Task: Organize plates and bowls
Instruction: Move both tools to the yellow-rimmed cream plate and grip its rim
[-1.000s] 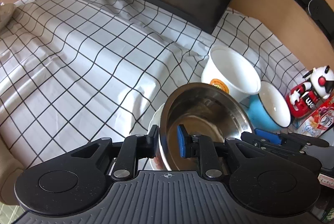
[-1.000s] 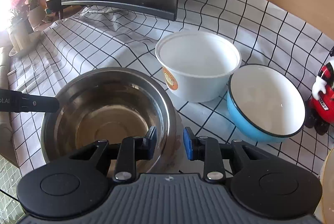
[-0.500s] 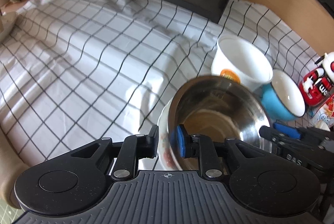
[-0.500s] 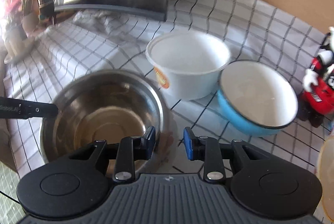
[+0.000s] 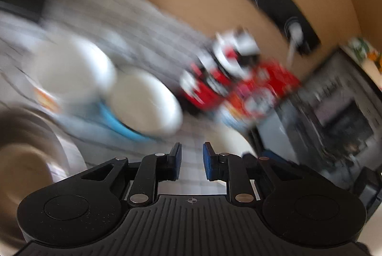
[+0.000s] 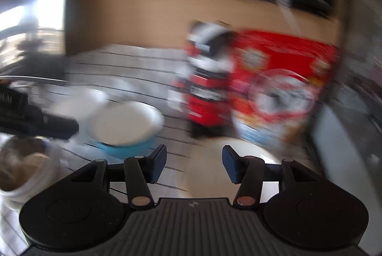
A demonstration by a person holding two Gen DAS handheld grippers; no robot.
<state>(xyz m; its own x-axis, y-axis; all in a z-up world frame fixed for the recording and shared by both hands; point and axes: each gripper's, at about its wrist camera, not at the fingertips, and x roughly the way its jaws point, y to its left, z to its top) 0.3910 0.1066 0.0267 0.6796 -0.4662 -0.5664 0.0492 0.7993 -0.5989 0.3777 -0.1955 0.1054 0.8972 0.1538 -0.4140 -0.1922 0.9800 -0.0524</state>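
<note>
Left wrist view, all blur: the left gripper (image 5: 191,161) shows a narrow gap, nothing between its pads, steel bowl (image 5: 26,148) off to its left. Right gripper (image 6: 193,165), jaws just opening, stands wide and empty, angled downward, a pale plate (image 6: 210,167) below, blue bowl (image 6: 126,129) ahead-left.

Heavy motion blur, warm daylight

Both views motion-blurred. Steel bowl (image 5: 26,148) cut off at left edge; print on red package (image 6: 284,79) and figurine (image 5: 229,57) illegible; grid cloth (image 5: 133,24) lines smeared.
</note>
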